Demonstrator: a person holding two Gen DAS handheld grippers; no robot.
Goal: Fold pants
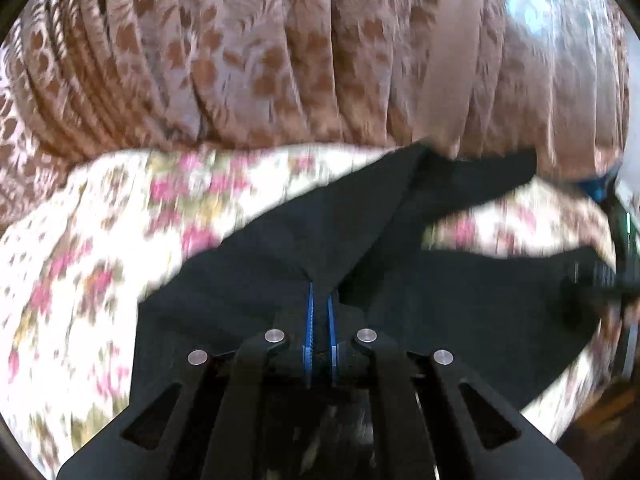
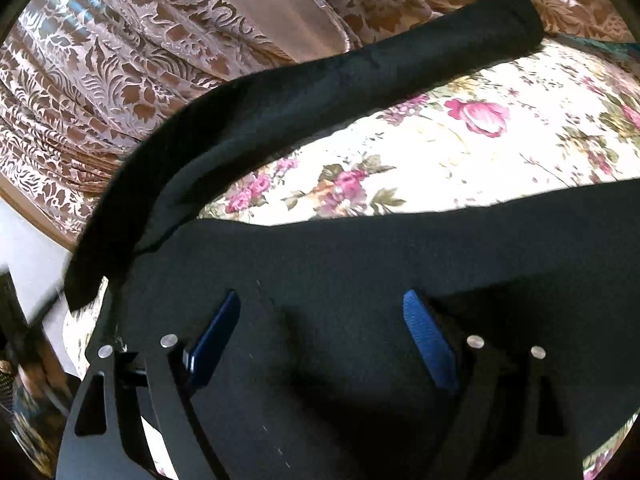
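A: Left wrist view, item one?
B: Left gripper (image 1: pixel 319 300). Blue pads (image 1: pixel 309 320) drawn nearly together, a pinch of black cloth caught between them. The cloth tents up to the tips.

A: Item two?
B: Pants (image 1: pixel 460 292), black, spread over a floral bedspread (image 1: pixel 100 248) with pink blooms on cream. One leg (image 1: pixel 476 180) runs up and to the right toward the far edge of the bed; a second dark stretch reaches the right rim of the view. View is blurred.

A: Backdrop?
B: Patterned curtain (image 1: pixel 240 72), brown on pale ground, hanging in pleats just behind the bed.

A: Right wrist view, item one?
B: Right gripper (image 2: pixel 320 320). Jaws stand wide apart, blue pads (image 2: pixel 428 336) on either side of flat black fabric. Neither pad presses on it; nothing gripped.

A: The pants here?
B: Pants (image 2: pixel 360 264) lie across the lower half of the view, beneath the spread fingers. One leg (image 2: pixel 360 68) arcs from lower left to upper right along the curtain side. Bare floral bedspread (image 2: pixel 460 152) shows between the leg and the main body.

A: Backdrop again?
B: Same curtain (image 2: pixel 100 80), upper left.
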